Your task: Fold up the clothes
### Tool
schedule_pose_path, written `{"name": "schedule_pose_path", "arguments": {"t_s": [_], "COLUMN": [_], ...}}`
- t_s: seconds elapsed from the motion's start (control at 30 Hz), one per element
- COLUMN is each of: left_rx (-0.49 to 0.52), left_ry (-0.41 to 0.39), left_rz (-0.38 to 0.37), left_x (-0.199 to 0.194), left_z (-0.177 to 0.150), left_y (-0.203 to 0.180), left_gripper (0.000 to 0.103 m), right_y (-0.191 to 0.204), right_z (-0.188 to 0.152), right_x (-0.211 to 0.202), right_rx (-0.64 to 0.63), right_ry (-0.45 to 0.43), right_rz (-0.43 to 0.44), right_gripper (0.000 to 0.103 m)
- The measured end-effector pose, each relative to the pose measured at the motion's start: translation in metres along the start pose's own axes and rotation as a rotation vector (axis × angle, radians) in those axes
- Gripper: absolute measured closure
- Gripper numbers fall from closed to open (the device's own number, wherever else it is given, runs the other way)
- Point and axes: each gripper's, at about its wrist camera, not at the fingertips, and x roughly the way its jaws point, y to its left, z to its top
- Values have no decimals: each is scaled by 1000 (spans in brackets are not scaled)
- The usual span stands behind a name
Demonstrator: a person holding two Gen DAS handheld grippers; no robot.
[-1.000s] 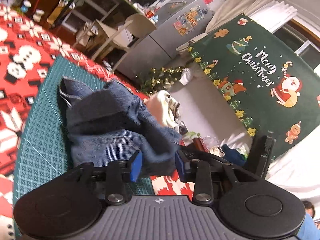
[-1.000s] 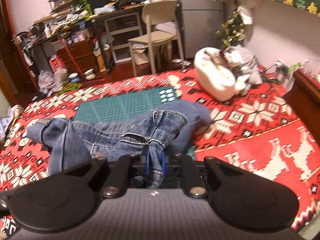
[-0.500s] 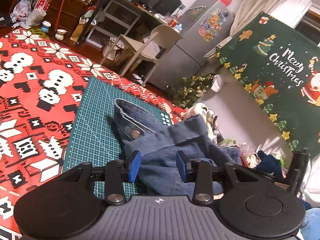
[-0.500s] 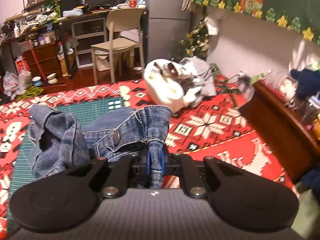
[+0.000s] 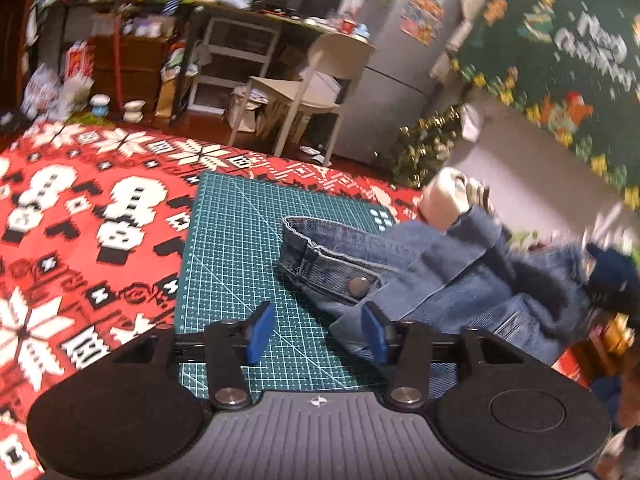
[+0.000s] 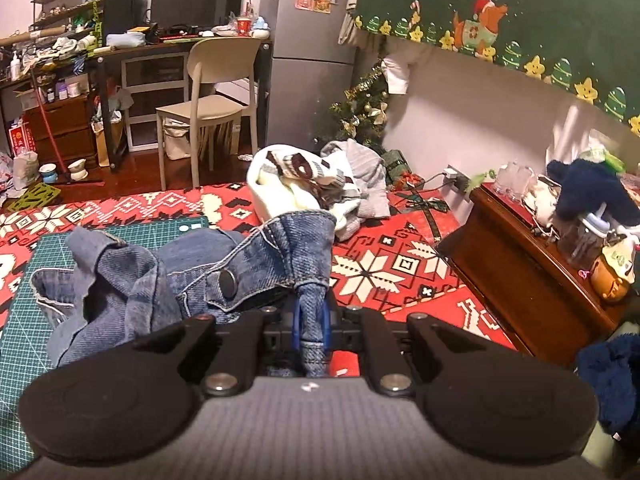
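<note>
Left claw: my left gripper (image 5: 316, 332) is opening, its blue pads apart with only bare mat between them; the right pad sits at the denim's near edge.
Right claw: my right gripper (image 6: 311, 322) is clamped on a narrow fold of the denim garment (image 6: 192, 276), which rises in a ridge ahead of it.
Garment: crumpled blue denim with pale stitching and a metal snap button (image 5: 359, 285), lying ahead of and to the right of my left claw.
Mat: green cutting mat (image 5: 240, 248), flat and gridded, with open room ahead and left of my left claw.
Cover: red patterned cloth (image 5: 80, 220) under the mat.
Beyond: a heap of pale clothes (image 6: 316, 184) past the denim.
</note>
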Motion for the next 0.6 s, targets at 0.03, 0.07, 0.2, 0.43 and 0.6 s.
{"name": "schedule_pose_path", "arguments": {"t_s": [0.03,0.07,0.2,0.43,0.6], "left_rx": [30,57,133,88,115], "left_ry": [-7,-17,-60,-41,-31], "left_rz": [0,3,-16,-74,-94], "left_x": [2,3,8,38,59], "left_z": [-1,-2,-4,9,15], "left_y": [-3,-6,-12,12,17], "left_gripper": [42,32,20,17,12], "right_y": [-1,-2,-8,-19,-25], "right_z": [0,1,3,6,5], "right_x": [2,3,10,26,40], "right_rx": [-1,0,21,61,95], "right_ry": [4,7,16,37,73], "right_rz": [-4,-7,-20,-78,-81], "right_gripper": [92,92,92,92,92]}}
